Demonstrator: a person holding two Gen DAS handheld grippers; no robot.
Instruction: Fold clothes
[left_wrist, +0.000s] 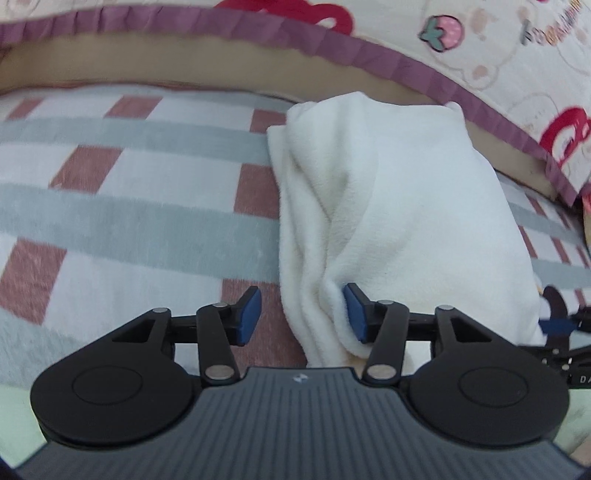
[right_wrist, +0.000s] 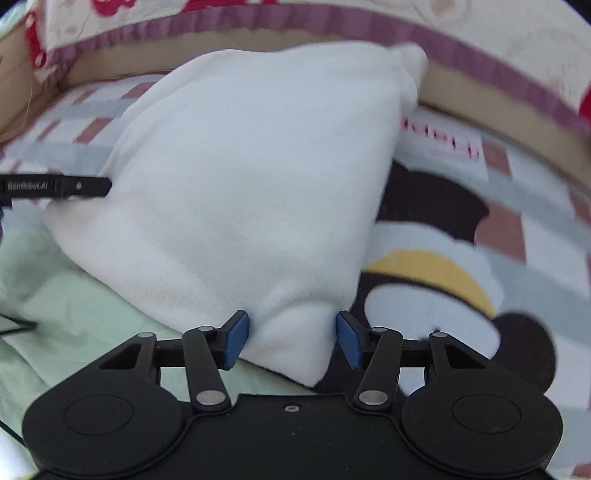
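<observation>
A checked blanket (left_wrist: 129, 206) of white, grey and dusty red covered the bed, with a purple-frilled quilt (left_wrist: 517, 66) along its far edge. A folded white fleece (right_wrist: 251, 177) lay on it. The left gripper (left_wrist: 303, 317) was released, one pad touching its edge; the right gripper (right_wrist: 291, 339) straddled a corner, unclenched

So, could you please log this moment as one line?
stage: folding | item: white fleece garment, folded, on checked blanket | left tool: open at its edge | right tool: open around corner
</observation>
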